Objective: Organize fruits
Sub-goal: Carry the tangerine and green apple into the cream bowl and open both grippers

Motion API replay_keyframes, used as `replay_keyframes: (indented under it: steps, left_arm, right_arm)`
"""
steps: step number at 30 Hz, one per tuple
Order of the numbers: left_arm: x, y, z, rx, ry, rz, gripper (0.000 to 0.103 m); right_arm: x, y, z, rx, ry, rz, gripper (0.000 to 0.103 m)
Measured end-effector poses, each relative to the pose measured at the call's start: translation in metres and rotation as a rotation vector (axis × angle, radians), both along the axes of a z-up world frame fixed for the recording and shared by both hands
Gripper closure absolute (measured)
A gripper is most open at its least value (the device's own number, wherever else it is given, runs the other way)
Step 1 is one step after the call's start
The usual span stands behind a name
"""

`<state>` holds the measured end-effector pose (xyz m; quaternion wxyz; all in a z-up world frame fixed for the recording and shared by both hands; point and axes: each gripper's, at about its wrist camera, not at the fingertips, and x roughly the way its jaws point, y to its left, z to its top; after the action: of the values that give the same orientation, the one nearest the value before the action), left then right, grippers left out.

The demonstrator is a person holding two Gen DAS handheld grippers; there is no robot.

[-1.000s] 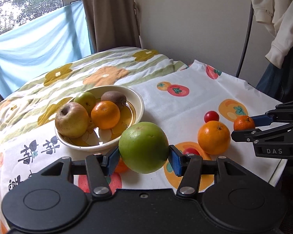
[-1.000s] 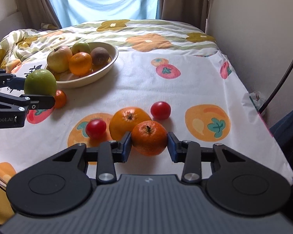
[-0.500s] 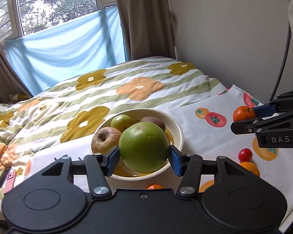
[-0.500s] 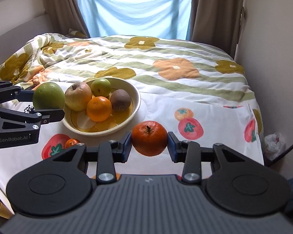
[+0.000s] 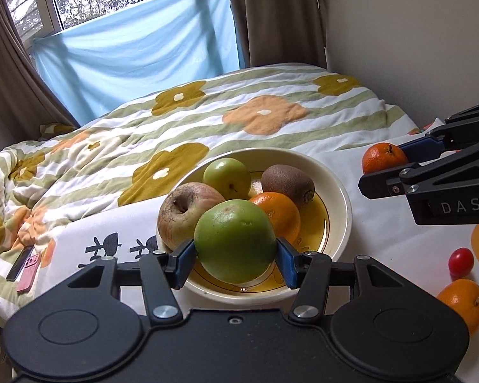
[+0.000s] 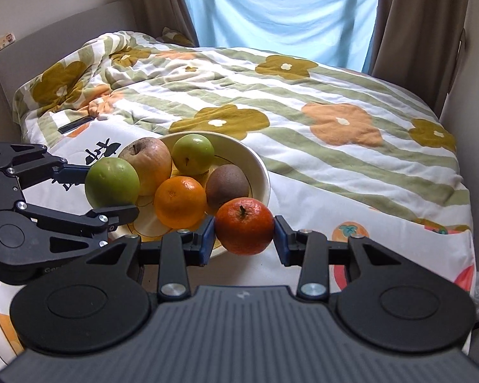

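My left gripper is shut on a large green fruit, held over the near side of the cream bowl. The bowl holds a wrinkled apple, a small green apple, an orange and a kiwi. My right gripper is shut on a dark orange tangerine, just at the bowl's right front rim. In the right wrist view the left gripper holds the green fruit at the bowl's left side.
The bowl stands on a fruit-print cloth laid over a flowered quilt. A cherry tomato and an orange lie on the cloth at right. Two phones rest on the quilt at left. A wall runs along the right.
Both grippers have swung from the loose fruit on the cloth over to the bowl, each carrying its fruit. The bowl is now right in front of both.
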<state>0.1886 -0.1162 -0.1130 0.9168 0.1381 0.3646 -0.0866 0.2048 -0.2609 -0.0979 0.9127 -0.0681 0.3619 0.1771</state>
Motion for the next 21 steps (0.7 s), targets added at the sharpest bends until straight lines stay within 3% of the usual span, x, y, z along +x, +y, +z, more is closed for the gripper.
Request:
replay_keyframes:
  steps: [13,15,16,17,21]
  left_arm:
    - [0.016,-0.003,-0.02,0.001,0.101,0.01,0.044]
    - [0.015,-0.001,-0.017,-0.011,0.089,0.005,0.028]
    - [0.013,0.0,-0.014,-0.016,0.076,0.0,0.014]
    - [0.012,0.0,-0.011,-0.02,0.063,-0.004,0.006]
    - [0.012,0.0,-0.006,-0.004,0.07,-0.018,0.004]
  right_arm:
    - [0.016,0.01,-0.015,0.005,0.045,0.009,0.05]
    - [0.016,0.01,-0.014,0.001,0.043,0.006,0.05]
    - [0.017,0.01,-0.014,-0.001,0.043,0.004,0.05]
    - [0.017,0.01,-0.013,-0.003,0.042,0.001,0.05]
    - [0.014,0.009,-0.011,-0.007,0.037,-0.007,0.05]
